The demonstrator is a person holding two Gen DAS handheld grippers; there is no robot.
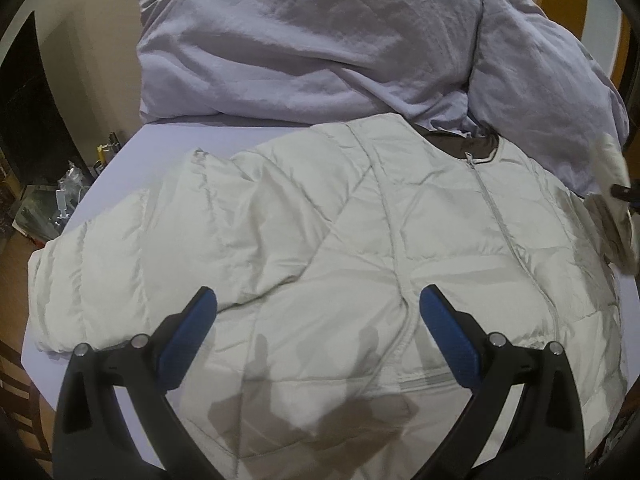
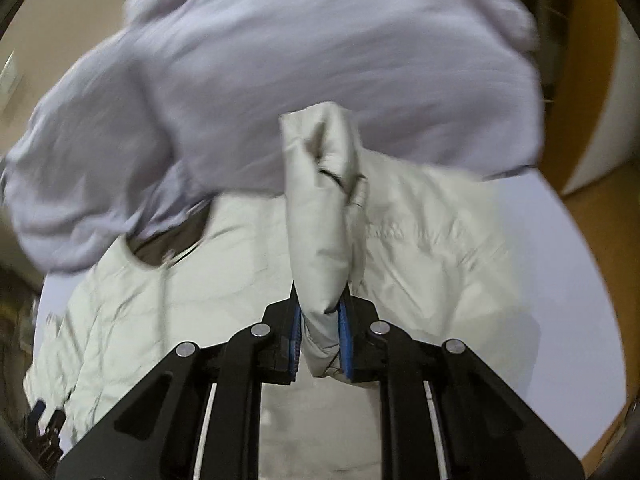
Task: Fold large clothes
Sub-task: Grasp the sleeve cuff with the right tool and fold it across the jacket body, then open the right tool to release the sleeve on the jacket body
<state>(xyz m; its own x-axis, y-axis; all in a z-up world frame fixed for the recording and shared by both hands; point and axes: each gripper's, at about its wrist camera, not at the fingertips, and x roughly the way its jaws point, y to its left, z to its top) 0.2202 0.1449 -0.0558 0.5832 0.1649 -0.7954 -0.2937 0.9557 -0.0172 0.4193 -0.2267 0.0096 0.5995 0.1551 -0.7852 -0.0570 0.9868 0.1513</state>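
A pale quilted puffer jacket (image 1: 320, 232) lies spread front-up on a lavender bed sheet (image 1: 208, 132), zip (image 1: 504, 216) closed, dark collar lining (image 1: 468, 146) toward the bedding. My left gripper (image 1: 318, 304) hovers open above the jacket's lower body, nothing between its blue pads. In the right wrist view my right gripper (image 2: 320, 320) is shut on the jacket's sleeve (image 2: 320, 208), which stands lifted and folded upward from the jaws. That raised sleeve (image 1: 612, 200) shows at the right edge of the left wrist view. The left gripper (image 2: 44, 420) appears at the lower left of the right wrist view.
A rumpled lavender duvet (image 1: 304, 40) and pillow (image 1: 536, 80) are heaped at the far side of the bed, touching the jacket's collar. Clutter (image 1: 60, 204) sits on the floor left of the bed. Wooden furniture (image 2: 588, 120) stands at the right.
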